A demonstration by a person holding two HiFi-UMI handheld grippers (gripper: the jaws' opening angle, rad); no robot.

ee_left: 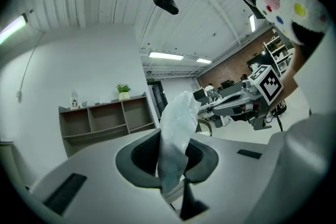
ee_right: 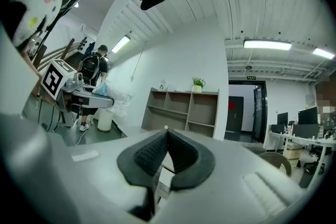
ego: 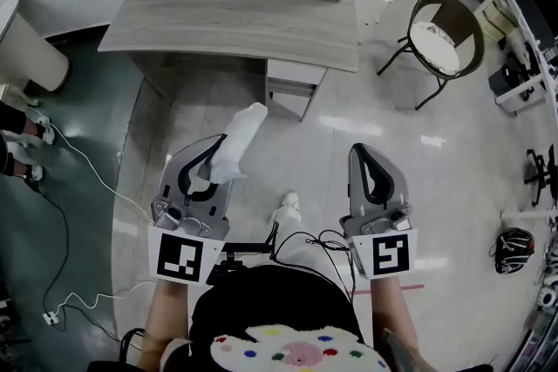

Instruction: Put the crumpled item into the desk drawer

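Two grippers are held out level over the floor, facing the counter [ego: 235, 22]. The left gripper [ego: 218, 159] has its jaws clamped on the crumpled item [ego: 238, 138] (a pale wad of thin plastic), which sticks out past the jaw tips. The right gripper [ego: 364, 157] has its jaws pressed together with nothing between them. The drawer unit [ego: 295, 87] sits under the counter's front edge, apart from the item.
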